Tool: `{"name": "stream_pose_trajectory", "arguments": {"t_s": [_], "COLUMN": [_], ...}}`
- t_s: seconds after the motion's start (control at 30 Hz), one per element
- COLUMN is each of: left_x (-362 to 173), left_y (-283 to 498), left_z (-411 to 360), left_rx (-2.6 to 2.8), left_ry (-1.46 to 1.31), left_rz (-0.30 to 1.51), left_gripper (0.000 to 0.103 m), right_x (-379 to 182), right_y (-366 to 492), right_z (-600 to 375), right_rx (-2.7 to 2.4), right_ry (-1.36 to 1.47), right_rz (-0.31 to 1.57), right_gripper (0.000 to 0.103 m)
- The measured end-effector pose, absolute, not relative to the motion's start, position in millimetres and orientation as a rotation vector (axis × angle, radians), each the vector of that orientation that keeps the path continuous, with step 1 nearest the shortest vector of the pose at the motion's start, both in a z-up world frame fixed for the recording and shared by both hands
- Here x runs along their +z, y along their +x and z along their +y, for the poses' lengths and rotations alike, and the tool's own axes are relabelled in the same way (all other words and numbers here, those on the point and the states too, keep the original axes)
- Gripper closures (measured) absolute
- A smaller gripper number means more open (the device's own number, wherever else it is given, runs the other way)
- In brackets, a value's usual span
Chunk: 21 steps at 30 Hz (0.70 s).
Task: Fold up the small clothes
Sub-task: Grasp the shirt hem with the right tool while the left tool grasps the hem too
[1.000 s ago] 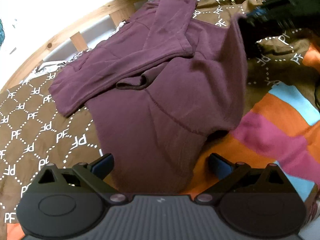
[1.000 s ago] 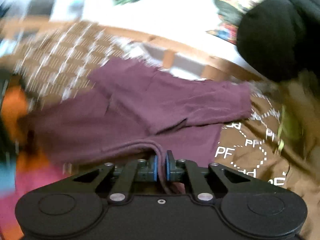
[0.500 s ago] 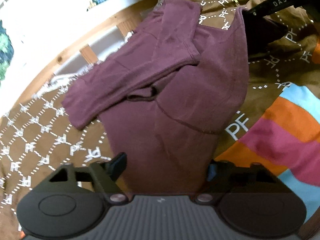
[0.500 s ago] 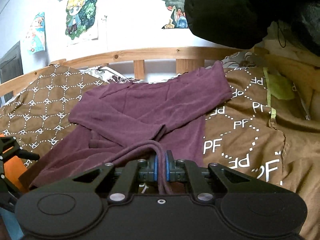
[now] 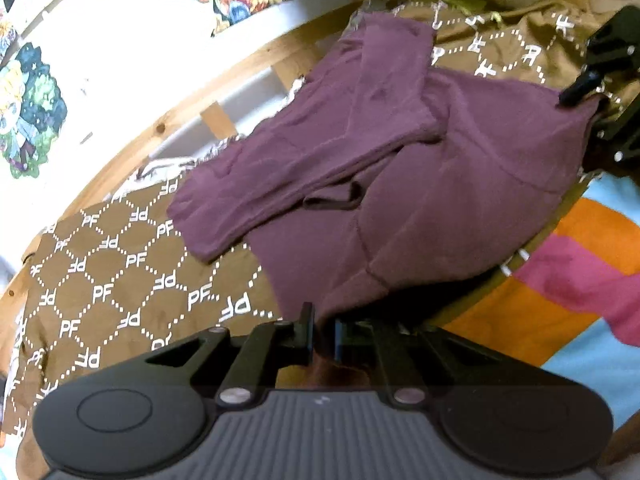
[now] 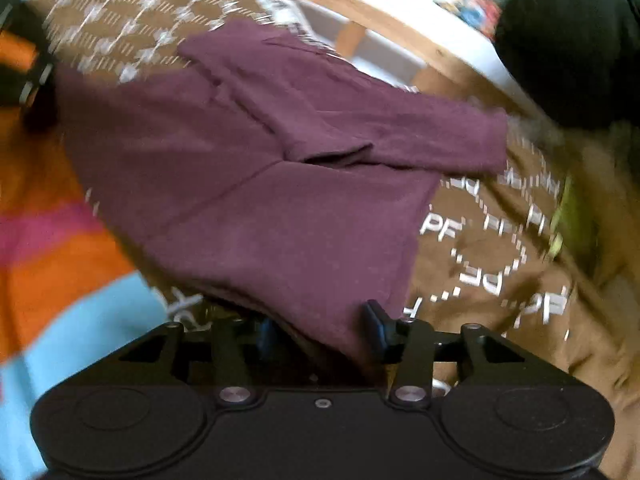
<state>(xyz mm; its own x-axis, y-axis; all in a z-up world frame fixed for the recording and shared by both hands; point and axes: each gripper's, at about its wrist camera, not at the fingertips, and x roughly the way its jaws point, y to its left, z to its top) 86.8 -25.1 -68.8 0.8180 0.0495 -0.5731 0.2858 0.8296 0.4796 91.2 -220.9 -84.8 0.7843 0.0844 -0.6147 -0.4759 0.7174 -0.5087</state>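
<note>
A dark purple long-sleeved top (image 5: 420,184) lies spread on the brown patterned blanket (image 5: 108,280), one sleeve folded across its body. My left gripper (image 5: 322,338) is at the top's near edge, its jaws closing with the cloth pinched between the pads. My right gripper (image 6: 320,330) sits at the opposite edge of the top (image 6: 280,200); its jaws are opening, and the cloth lies loose between the spread fingers (image 6: 375,326). The left wrist view shows the right gripper (image 5: 600,80) at the far right edge of the top.
A wooden bed rail (image 5: 224,80) runs behind the blanket, with a white wall and colourful posters (image 5: 32,104) beyond. A striped orange, pink and blue cover (image 5: 560,300) lies to one side. A person's black sleeve (image 6: 568,48) hangs over the far corner.
The left jaws went from wide open to pinched on the top's near edge. The right jaws, earlier shut on a fold of the top, have spread apart, and that view has tilted and dropped.
</note>
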Motion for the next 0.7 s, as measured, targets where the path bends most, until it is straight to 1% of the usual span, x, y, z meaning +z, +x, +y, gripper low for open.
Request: {"name": "stream_pose_trajectory", "arguments": {"t_s": [0.03,0.07,0.1,0.13,0.37,0.57,0.7], "left_x": [-69.7,-69.3,-67.6,-64.5,-30.5,12.8,42.4], "left_y": [86.1,85.2,83.5,80.3,57.3,32.5,5.2], "left_z": [-24.5,-24.1,-24.3,-24.3,-20.6,5.1,25.7], "left_rx": [-0.130,-0.132,-0.139,-0.143,-0.145,-0.142,-0.162], "left_ry": [0.583,0.578,0.570,0.561,0.558,0.530,0.473], "left_rz": [0.607,0.601,0.591,0.573,0.449,0.383,0.383], "left_gripper": [0.094,0.097,0.099,0.099,0.100,0.100,0.100], "right_x": [-85.8,-86.5,-85.9,-84.3,-42.2,2.4,33.2], "right_y": [89.1,87.3,86.7,85.5,67.5,31.5,1.7], "right_z": [-218.5,-217.2,-216.9,-217.7,-227.2,-230.5,-228.4], "right_rx": [0.331,0.332,0.327,0.322,0.309,0.338,0.394], "right_ry": [-0.740,-0.762,-0.771,-0.770,-0.715,-0.709,-0.707], "right_rz": [0.589,0.582,0.582,0.578,0.496,0.451,0.428], "right_gripper": [0.058,0.068,0.091,0.097,0.098,0.098,0.098]}}
